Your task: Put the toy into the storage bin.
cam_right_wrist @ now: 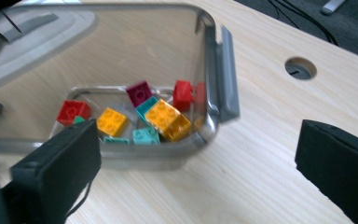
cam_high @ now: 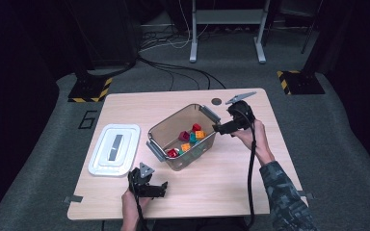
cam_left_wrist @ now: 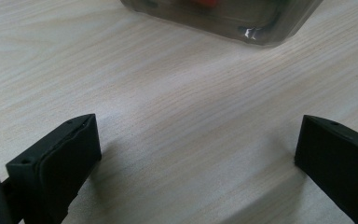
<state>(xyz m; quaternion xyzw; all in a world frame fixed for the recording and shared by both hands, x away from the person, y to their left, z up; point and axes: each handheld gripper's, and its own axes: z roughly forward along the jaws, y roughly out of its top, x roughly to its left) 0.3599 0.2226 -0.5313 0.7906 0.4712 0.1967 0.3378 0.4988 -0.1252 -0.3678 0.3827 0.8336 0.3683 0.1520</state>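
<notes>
Both grippers stood open and empty: the right gripper [cam_high: 218,128] beside the clear bin [cam_high: 173,126], the left gripper [cam_high: 161,188] near its front corner. Bricks [cam_right_wrist: 168,119] showed clearly from the right gripper view; the high view perhaps blurred them, yet showed the white lid [cam_high: 114,148] left of the bin.

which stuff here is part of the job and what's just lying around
In the job:
clear plastic bin
toy bricks lying in it
white lid, off the bin, to its left
right gripper, open, beside the bin's end
left gripper, open over bare table

Lying about:
cable hole in the table
floor cables
</notes>
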